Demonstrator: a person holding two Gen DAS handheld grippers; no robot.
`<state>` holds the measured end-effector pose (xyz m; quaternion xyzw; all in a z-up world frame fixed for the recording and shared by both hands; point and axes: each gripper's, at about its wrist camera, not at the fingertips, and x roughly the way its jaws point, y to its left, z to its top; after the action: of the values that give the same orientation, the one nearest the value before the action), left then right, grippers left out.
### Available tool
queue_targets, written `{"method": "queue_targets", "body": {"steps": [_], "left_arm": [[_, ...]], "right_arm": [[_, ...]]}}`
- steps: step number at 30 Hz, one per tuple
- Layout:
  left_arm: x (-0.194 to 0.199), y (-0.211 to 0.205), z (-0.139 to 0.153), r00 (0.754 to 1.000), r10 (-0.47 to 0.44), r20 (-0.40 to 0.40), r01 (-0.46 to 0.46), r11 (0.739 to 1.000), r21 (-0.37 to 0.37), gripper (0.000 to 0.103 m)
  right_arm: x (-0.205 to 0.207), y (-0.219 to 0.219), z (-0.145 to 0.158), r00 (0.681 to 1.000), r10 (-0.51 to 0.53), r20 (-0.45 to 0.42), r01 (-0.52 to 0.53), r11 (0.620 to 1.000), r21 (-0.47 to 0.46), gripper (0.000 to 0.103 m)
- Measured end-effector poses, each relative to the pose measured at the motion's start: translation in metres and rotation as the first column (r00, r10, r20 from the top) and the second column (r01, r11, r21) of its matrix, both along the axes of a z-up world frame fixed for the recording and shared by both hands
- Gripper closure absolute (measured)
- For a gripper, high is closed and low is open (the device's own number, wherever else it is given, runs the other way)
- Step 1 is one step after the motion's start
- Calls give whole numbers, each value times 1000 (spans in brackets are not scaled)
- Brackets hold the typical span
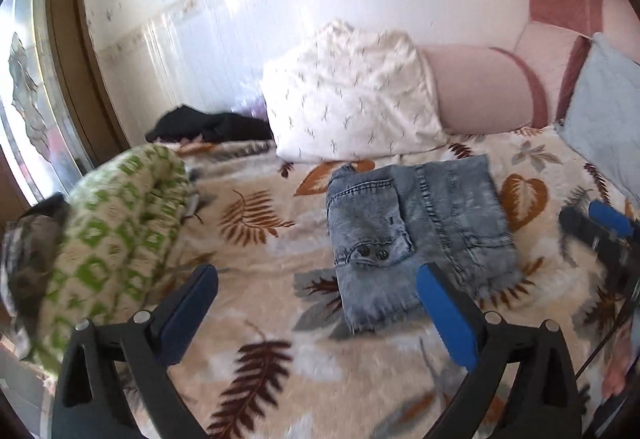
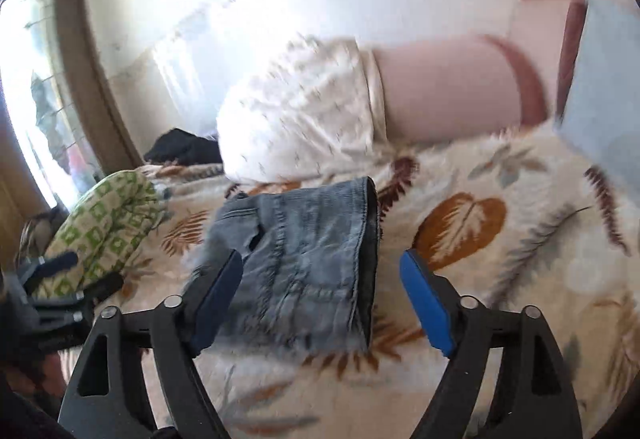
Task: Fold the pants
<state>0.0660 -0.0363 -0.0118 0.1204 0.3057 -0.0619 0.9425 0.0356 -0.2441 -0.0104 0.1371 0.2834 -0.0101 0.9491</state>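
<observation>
The pants are blue denim jeans [image 1: 416, 231], folded into a compact rectangle with a buttoned pocket on top, lying flat on the leaf-print bedspread [image 1: 260, 319]. My left gripper [image 1: 316, 273] hovers open in front of them, its right blue pad over the near corner, holding nothing. In the right wrist view the jeans [image 2: 304, 259] lie under and ahead of my right gripper [image 2: 322, 257], which is open with its pads apart from the cloth. Each gripper also shows at the edge of the other's view: the right gripper [image 1: 600, 227] and the left gripper [image 2: 60, 279].
A white patterned pillow [image 1: 352, 99] and a pink bolster [image 1: 480, 87] lie behind the jeans against the wall. A light blue cushion [image 1: 604, 111] leans at the right. A green-and-cream rolled blanket [image 1: 116, 231] and a black garment [image 1: 208, 125] lie at the left, near a window.
</observation>
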Motion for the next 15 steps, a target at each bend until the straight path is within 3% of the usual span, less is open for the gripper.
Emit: {"method": "queue_targets", "body": {"steps": [4,10,15], "left_arm": [[-29,6,17,1000,-10,13,10,1000,18,0],[-63,23,48,994,14,112,-14,1000,-2,0],[-53,33,47,997,18,80,-16,1000,-27,0]], "right_arm": [[-49,32,6,999,6,37,-3,997,-77,20],[-80,55,29,995,-1,102,11,995,-97,20],[-71,47,36,995,38,87,-37,999,-8,20]]}}
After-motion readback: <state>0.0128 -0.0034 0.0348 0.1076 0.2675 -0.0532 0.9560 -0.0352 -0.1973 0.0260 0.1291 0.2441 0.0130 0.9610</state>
